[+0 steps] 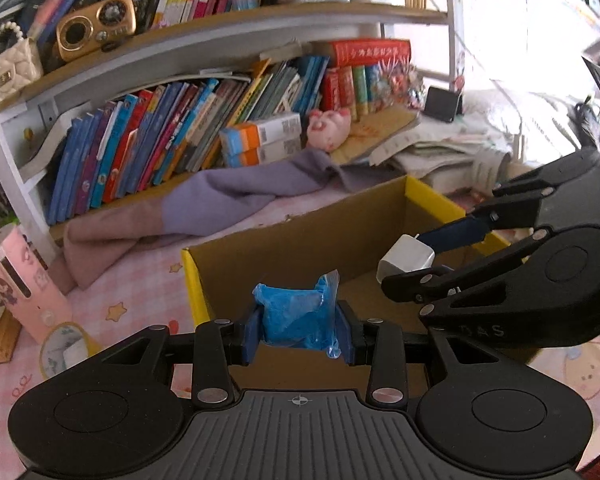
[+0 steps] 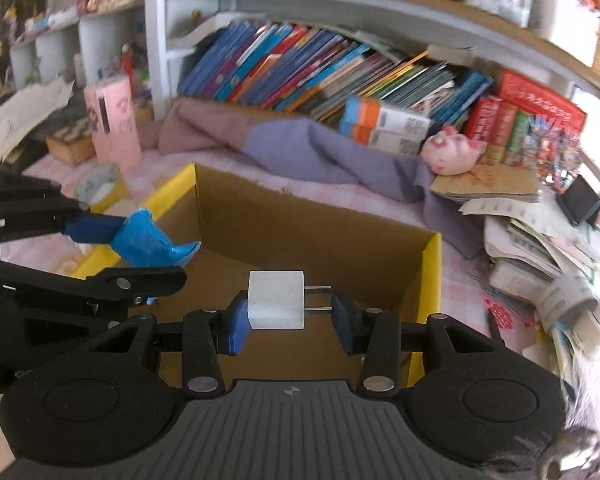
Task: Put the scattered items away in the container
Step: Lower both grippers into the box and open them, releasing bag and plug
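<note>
A crumpled blue packet [image 1: 298,317] is clamped between the blue pads of my left gripper [image 1: 299,330], above the near part of an open cardboard box with yellow flaps [image 1: 432,200]. My right gripper [image 2: 288,316] is shut on a white plug adapter [image 2: 276,300], its two prongs pointing at the right pad, also over the box [image 2: 430,264]. Each gripper shows in the other's view: the right one [image 1: 410,268] with the adapter [image 1: 406,258] comes in from the right, the left one [image 2: 140,256] with the blue packet [image 2: 148,242] from the left. The box inside looks bare.
The box stands on a pink checked cloth. Behind it lie a purple and mauve garment [image 1: 228,196], a pink pig toy [image 1: 328,128] and a shelf of books [image 1: 172,132]. A pink cylinder [image 1: 24,284] stands at the left; stacked papers [image 2: 540,248] lie at the right.
</note>
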`<state>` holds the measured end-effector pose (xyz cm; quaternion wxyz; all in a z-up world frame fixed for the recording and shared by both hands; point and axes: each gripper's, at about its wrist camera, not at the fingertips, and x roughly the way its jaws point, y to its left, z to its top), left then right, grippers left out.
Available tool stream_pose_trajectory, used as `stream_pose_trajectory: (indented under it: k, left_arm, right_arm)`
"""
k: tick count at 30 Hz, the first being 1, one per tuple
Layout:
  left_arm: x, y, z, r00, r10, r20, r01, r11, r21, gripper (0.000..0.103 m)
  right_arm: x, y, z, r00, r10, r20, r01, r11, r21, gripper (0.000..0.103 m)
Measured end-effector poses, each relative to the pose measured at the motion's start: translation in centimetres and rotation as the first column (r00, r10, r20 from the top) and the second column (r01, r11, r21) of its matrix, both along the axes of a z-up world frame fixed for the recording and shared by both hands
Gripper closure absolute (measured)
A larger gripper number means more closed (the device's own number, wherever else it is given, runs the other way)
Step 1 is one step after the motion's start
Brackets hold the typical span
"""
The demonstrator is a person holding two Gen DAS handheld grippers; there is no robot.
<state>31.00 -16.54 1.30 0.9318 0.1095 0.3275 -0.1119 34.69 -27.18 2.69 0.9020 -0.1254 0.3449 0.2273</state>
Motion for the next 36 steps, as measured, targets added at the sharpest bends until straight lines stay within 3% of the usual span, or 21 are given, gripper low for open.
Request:
stream_pose_trajectory:
  k: [6, 17, 36]
  left_arm:
    - [1.8, -0.7, -0.6, 0.999, -0.012, -0.041, 0.014, 0.998, 0.057, 0.066]
    - [3.2, -2.3, -2.7, 0.991, -0.029, -0.132, 0.047, 0.989, 0.137, 0.066]
    - [3.0, -2.8, -3.7, 0.989, 0.009, -0.148, 0.015, 0.986, 0.165, 0.064]
  right_arm:
    - [3.0, 0.5, -1.2, 0.997, 0.041, -0.061, -0.044, 0.998, -0.054, 0.062]
    - [5.7, 0.4, -4.4, 0.965, 0.039, -0.26, -0.067, 0.993, -0.101, 0.062]
    - [5.9, 0.4, -4.7, 0.954, 0.06, -0.295, -0.088, 0.993, -0.084, 0.062]
